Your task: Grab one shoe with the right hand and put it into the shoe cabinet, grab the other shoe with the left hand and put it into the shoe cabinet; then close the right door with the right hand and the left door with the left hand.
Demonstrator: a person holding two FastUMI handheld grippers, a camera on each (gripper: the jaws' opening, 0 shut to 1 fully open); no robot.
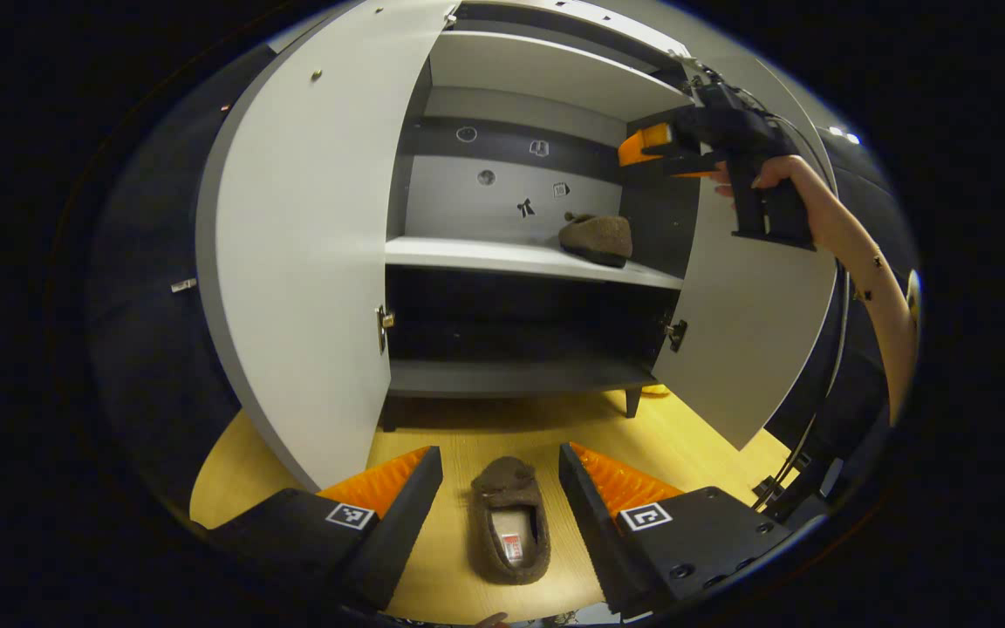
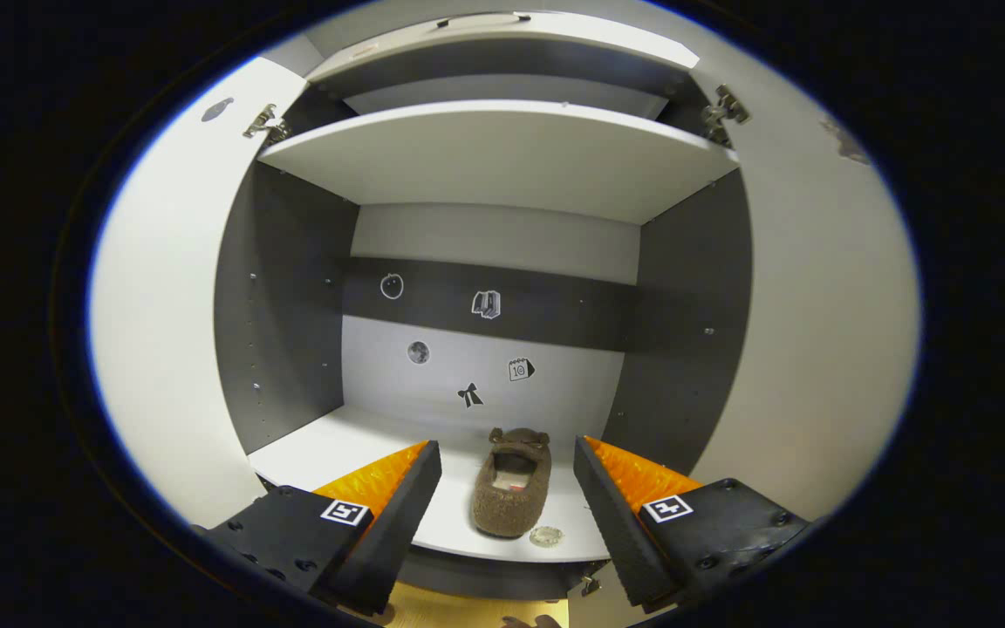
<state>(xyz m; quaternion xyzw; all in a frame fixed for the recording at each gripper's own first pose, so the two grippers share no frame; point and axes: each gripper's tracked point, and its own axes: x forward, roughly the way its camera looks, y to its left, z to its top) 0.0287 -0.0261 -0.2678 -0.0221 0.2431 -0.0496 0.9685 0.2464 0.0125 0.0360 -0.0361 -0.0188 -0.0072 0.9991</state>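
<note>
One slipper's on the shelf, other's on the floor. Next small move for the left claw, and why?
Probably lower the left claw onto the slipper on the floor and close. Its fingers are open with the slipper lying between them, untouched. The other slipper already sits on the shelf, released by the open right claw.

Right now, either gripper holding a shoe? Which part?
Nothing held. Left gripper is open around the floor shoe, not touching. Right gripper is open; the shelf shoe sits free.

Light wood floor (image 1: 459, 558), shiny under lamp; dark cloth wall (image 1: 153, 331) on left side; small stickers (image 2: 469, 395) on back board, grey and dark
</note>
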